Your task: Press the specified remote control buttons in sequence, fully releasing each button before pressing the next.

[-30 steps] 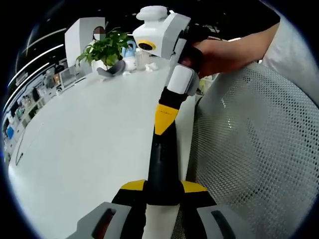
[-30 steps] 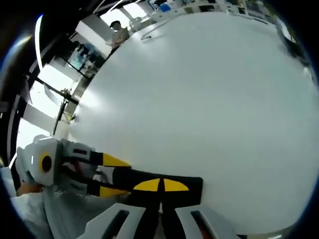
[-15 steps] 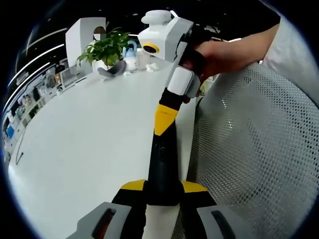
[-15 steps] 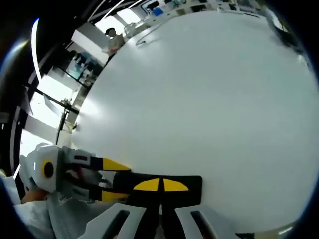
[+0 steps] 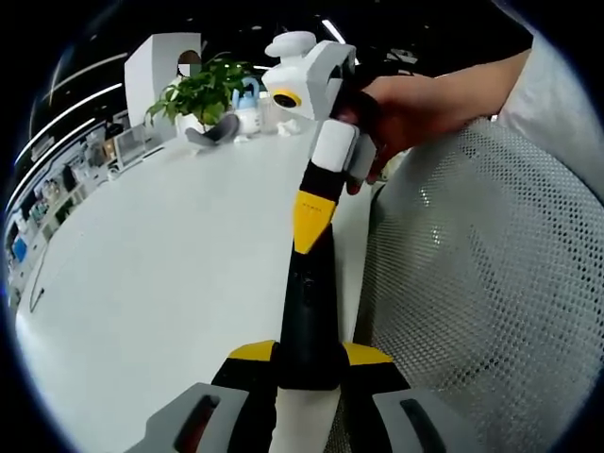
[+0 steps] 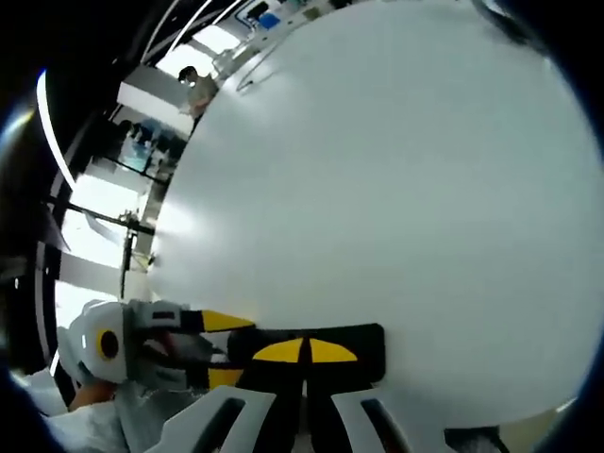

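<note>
My left gripper [image 5: 304, 357] is clamped on the near end of the remote [image 5: 308, 302], a long black bar held up over the table [image 5: 160, 283] edge, its far end pointing away from me. My right gripper [image 5: 311, 215] comes in at that far end, its closed yellow tips laid on the remote's top face, pressing or about to. In the right gripper view my right gripper [image 6: 304, 351] shows its tips together on the black bar, with the left gripper [image 6: 203, 342] gripping the bar's end from the left.

The risk I judge greatest is leverage. I hold the remote by one end and push on the other, so a firm press could pivot it down in my left jaws or slide it out.

I cannot see the buttons under the tips, so I might land between two keys, or on the wrong one.

If I lift off too little, the release may not count as full.

The plant [image 5: 200, 92] stands well apart.
</note>
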`<state>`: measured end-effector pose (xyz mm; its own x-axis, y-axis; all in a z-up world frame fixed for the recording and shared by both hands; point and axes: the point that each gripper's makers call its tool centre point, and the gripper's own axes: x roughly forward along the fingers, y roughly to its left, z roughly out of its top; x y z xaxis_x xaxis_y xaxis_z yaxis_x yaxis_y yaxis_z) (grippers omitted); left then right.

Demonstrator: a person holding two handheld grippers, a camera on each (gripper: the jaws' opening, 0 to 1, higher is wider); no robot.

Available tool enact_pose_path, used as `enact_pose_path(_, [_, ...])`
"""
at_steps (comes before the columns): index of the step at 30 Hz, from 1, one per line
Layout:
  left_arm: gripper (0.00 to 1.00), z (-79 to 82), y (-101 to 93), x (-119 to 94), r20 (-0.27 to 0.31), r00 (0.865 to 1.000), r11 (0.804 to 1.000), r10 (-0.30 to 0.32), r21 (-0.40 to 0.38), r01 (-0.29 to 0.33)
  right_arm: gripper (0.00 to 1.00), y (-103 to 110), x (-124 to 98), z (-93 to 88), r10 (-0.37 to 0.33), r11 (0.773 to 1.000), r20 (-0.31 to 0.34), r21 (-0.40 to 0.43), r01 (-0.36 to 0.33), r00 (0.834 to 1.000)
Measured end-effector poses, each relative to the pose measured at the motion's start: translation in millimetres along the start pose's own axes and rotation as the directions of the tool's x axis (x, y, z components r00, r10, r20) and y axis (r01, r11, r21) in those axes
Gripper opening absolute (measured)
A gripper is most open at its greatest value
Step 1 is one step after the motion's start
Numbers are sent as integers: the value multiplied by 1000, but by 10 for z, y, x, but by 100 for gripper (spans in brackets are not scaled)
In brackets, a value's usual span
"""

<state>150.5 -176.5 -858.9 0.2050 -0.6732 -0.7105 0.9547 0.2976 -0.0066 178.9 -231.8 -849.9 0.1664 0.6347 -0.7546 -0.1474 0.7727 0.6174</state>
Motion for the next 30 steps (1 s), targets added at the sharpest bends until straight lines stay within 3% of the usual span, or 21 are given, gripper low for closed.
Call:
enact_pose_path(7, [25,1,3,1,1,1000,1000,0,0,0,0,-1,15,14,45,995,-1,89,-45,999])
enact_pose_path(11, [25,1,6,4,2,1000,1000,1,0,-1,0,57,25,77,49,997,31,51,-51,998])
enact_pose_path(14, [25,1,6,6,2,1000,1000,0,-1,0,0,-15,38,37,21,998,8,59,-21,1000])
enact_pose_path(15, [25,1,6,6,2,1000,1000,0,0,0,0,31,26,76,47,996,28,76,-49,999])
enact_pose_path(24, [25,0,7,8,3,1000,1000,-1,-2,1,0,3,38,45,18,1000,35,18,-19,999])
enact_pose_path(28, [25,0,7,6,2,1000,1000,-1,-1,1,0,15,48,38,-14,998,40,-60,16,999])
enact_pose_path(30, [25,1,6,5,2,1000,1000,-1,-1,1,0,14,50,40,-9,999,37,-40,11,999])
